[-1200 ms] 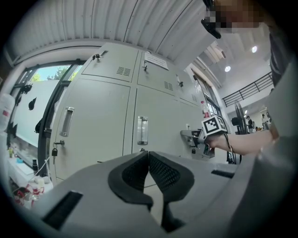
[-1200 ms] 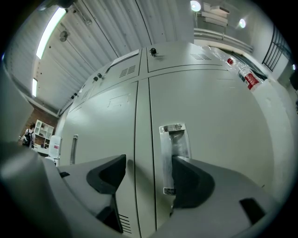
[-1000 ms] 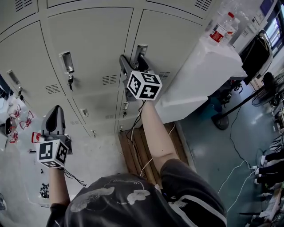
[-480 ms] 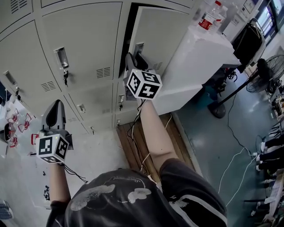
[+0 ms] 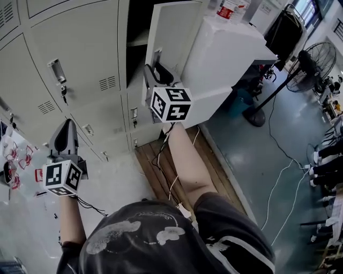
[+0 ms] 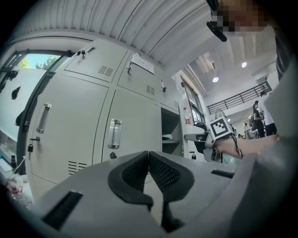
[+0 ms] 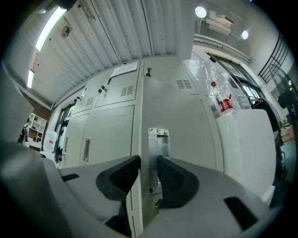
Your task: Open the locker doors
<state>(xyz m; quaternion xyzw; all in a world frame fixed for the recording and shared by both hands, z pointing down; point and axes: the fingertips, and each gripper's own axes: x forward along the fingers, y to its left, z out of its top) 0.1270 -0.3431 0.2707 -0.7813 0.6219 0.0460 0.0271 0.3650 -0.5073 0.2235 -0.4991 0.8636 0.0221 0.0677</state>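
White cabinet (image 5: 236,53) on the right, tall, with a flat top. Clear bottle (image 5: 228,9) with a red label stands upright on it. Wooden pallet (image 5: 153,171) lies on the grey-green floor (image 5: 252,155). White cables (image 5: 278,187) trail across the floor. Pedestal fan (image 5: 317,60) stands further right, near the cabinet, apart from it.

Left tongs (image 5: 65,128): grey moulded shell, black ribbed pads (image 6: 130,176); white cube with black square markers (image 5: 61,178) at 6 o'clock of the shell; thin black cable (image 5: 90,207) at the cube's 4 o'clock. Right tongs (image 5: 157,75): same build, larger-looking marker cube (image 5: 171,104). Dark grey short-sleeved T-shirt (image 5: 225,235), pale printed patches on top.
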